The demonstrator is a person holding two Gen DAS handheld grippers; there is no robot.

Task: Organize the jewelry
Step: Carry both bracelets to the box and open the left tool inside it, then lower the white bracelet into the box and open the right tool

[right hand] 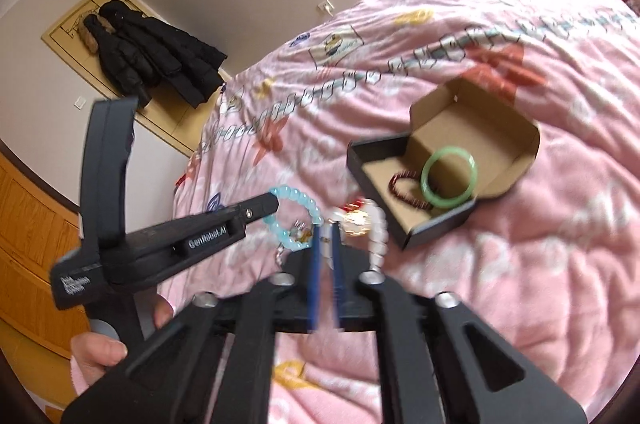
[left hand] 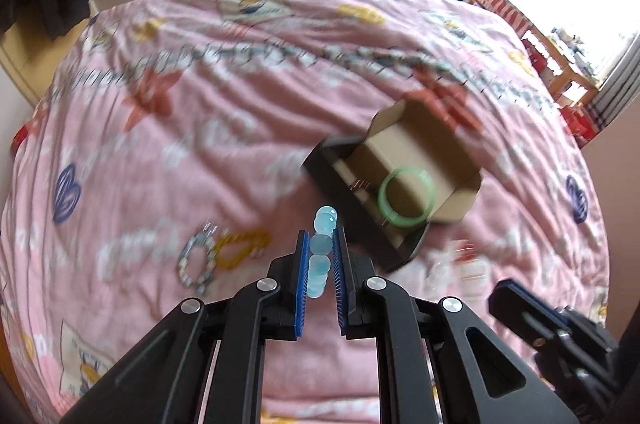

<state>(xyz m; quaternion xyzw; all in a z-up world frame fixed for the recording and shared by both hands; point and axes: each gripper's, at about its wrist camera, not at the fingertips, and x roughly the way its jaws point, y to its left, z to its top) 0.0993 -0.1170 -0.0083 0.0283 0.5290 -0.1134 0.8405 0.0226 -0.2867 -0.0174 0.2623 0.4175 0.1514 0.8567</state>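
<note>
My left gripper [left hand: 321, 238] is shut on a light blue bead bracelet [left hand: 322, 252], held above the pink bedspread; the bracelet also shows in the right wrist view [right hand: 298, 212] at the left gripper's tip [right hand: 272, 202]. An open cardboard box [left hand: 452, 164] lies ahead to the right, holding a green bangle [left hand: 406, 197] and, in the right wrist view, a dark red bead bracelet [right hand: 404, 184] beside the bangle [right hand: 449, 180] inside the box [right hand: 496, 128]. My right gripper [right hand: 325, 236] is nearly shut; a blurred white and gold piece [right hand: 370, 224] lies just past it.
A silver bracelet [left hand: 196, 260] and a yellow bracelet [left hand: 240, 246] lie on the bedspread [left hand: 200, 128] left of my left gripper. Black coats [right hand: 156, 52] hang on the wall. A shelf [left hand: 560, 48] stands by the window at right.
</note>
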